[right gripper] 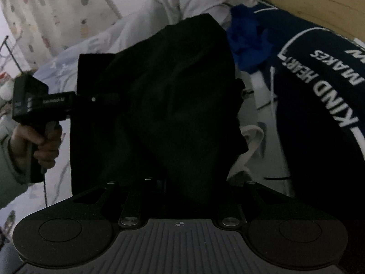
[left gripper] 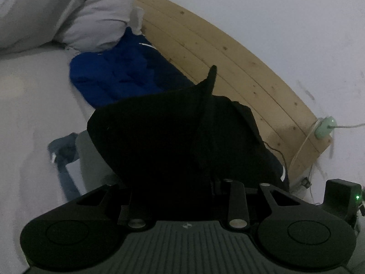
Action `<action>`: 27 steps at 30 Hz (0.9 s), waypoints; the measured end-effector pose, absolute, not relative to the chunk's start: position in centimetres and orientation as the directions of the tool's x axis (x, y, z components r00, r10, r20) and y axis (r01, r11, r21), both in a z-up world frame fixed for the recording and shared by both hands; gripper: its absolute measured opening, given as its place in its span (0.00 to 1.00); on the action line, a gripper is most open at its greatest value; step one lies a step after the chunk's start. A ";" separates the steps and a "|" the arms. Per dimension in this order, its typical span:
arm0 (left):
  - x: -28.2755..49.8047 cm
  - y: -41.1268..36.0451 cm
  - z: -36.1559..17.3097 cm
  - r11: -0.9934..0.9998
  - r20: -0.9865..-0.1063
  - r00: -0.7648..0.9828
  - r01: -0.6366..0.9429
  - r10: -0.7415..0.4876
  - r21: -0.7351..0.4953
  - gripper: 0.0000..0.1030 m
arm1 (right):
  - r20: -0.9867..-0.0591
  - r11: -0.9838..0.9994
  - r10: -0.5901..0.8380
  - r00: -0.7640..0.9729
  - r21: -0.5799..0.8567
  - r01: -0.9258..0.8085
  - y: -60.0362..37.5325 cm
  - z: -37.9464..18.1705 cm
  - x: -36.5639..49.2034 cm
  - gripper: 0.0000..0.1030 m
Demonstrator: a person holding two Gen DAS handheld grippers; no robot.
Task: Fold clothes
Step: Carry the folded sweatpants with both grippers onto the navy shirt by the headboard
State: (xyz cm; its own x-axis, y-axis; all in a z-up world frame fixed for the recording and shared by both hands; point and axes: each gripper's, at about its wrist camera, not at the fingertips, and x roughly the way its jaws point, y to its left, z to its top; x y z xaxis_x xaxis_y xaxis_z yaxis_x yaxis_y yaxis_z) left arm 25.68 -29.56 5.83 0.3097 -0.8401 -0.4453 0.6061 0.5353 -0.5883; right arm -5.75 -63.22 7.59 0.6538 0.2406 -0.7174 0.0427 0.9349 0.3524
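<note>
A black garment (left gripper: 159,137) hangs bunched over my left gripper (left gripper: 182,178) and hides its fingers; the linkage stands drawn in, shut on the cloth. In the right wrist view the same black garment (right gripper: 173,105) drapes over my right gripper (right gripper: 180,182), which is shut on it, fingers hidden. The left gripper's body (right gripper: 43,102), held in a hand, shows at the left of the right wrist view, at the garment's edge. Both hold the garment lifted above the bed.
A blue garment (left gripper: 114,73) lies on the white bed sheet (left gripper: 34,105) by a white pillow (left gripper: 75,16). A wooden headboard (left gripper: 228,68) runs behind. A navy shirt with white lettering (right gripper: 319,96) lies at the right. A mint wall plug (left gripper: 325,127) with cable sits by the headboard.
</note>
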 end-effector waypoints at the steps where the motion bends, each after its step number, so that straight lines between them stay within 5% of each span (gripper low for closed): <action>1: 26.1 -29.6 5.3 0.532 -0.444 0.306 0.610 -0.842 -0.587 0.31 | -0.717 0.931 0.245 0.653 0.362 0.048 -63.6 6.9 -6.0 0.24; 4: 26.9 -29.1 3.9 0.518 -0.429 0.301 0.606 -0.852 -0.604 0.32 | -0.711 0.923 0.260 0.654 0.383 0.049 -64.2 5.3 -6.2 0.28; 8: 26.9 -28.9 4.2 0.513 -0.421 0.302 0.611 -0.855 -0.603 0.50 | -0.689 0.915 0.289 0.665 0.404 0.021 -64.7 4.8 -6.2 0.32; 13: 26.7 -28.1 5.1 0.517 -0.409 0.318 0.590 -0.855 -0.621 0.74 | -0.695 0.937 0.196 0.692 0.341 0.077 -65.6 5.8 -7.3 0.70; 17: 26.5 -27.8 6.6 0.523 -0.410 0.325 0.554 -0.852 -0.648 0.96 | -0.704 0.951 0.104 0.703 0.276 0.136 -66.4 7.7 -8.4 0.77; 22: 24.3 -26.4 8.8 0.541 -0.425 0.335 0.558 -0.841 -0.630 1.00 | -0.640 0.956 -0.021 0.768 0.213 0.204 -65.1 11.0 -10.8 0.97; 27: 20.6 -23.6 12.3 0.551 -0.377 0.404 0.565 -0.834 -0.614 1.00 | -0.546 0.954 -0.025 0.838 0.238 0.184 -62.5 14.6 -13.9 1.00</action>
